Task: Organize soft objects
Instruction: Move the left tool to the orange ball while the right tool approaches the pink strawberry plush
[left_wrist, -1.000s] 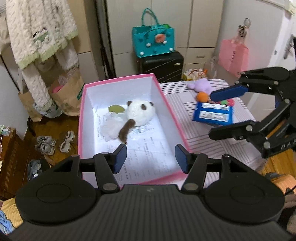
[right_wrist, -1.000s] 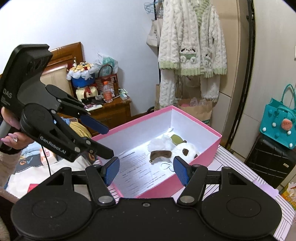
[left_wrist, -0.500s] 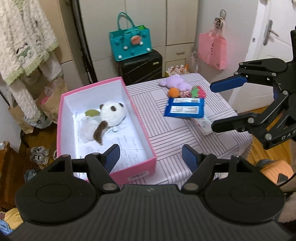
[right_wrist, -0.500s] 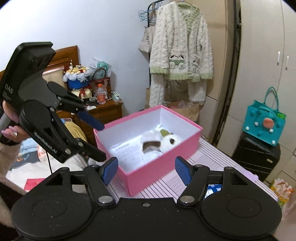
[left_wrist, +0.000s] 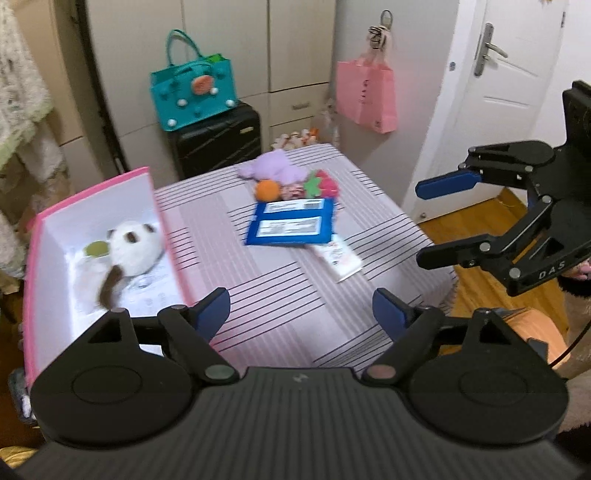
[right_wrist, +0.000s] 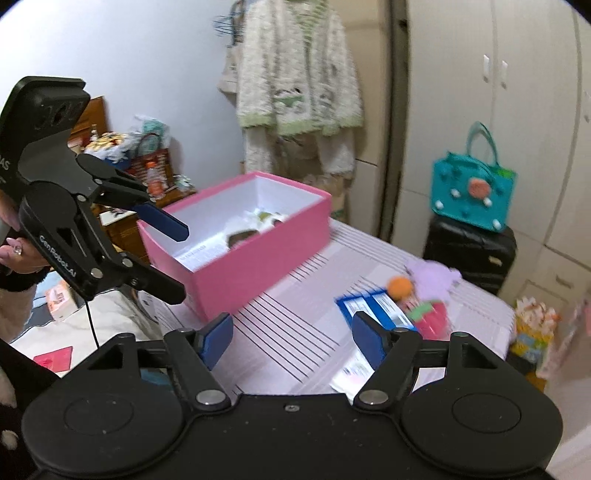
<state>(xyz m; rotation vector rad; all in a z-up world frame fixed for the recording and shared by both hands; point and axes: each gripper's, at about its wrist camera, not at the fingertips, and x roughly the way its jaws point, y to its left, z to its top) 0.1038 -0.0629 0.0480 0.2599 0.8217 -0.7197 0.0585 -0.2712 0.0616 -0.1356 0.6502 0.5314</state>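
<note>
**A:** Let's start with our fingers. Our left gripper (left_wrist: 301, 308) has its fingers spread wide, and there is nothing between them. Our right gripper (right_wrist: 291, 334) is the same: wide apart and holding nothing.

**B:** So both are up in the air over the table (left_wrist: 295, 295)?

**A:** Yes, neither one touches anything. The soft toys we need are at the far end of the table: a purple plush (left_wrist: 269, 168), an orange ball (left_wrist: 267, 189) and a red and green toy (left_wrist: 321, 185). They are bunched up and touching each other.

**B:** And the pink box (left_wrist: 92, 192)?

**A:** It sits on the left side of the table. A white panda toy (left_wrist: 135, 242) is already lying inside it.

**B:** What could go wrong for us?

**A:** We think a few things. The toys are squished together, so if we pinch one, a second one may come along or roll away. The ball looks round, so it could slip out of our fingers.

**B:** What about that blue packet (left_wrist: 291, 221)?

**A:** It lies just in front of the toys, with a white tube (left_wrist: 338, 256) poking out from under it. They do not look soft. If we reach low, we might bump them or grab them by mistake.

**B:** Anything else?

**A:** Our two grippers are near each other. If both go for the same toy, they might knock together. The pictures are blurry too, so we can't tell where each toy ends.
</note>
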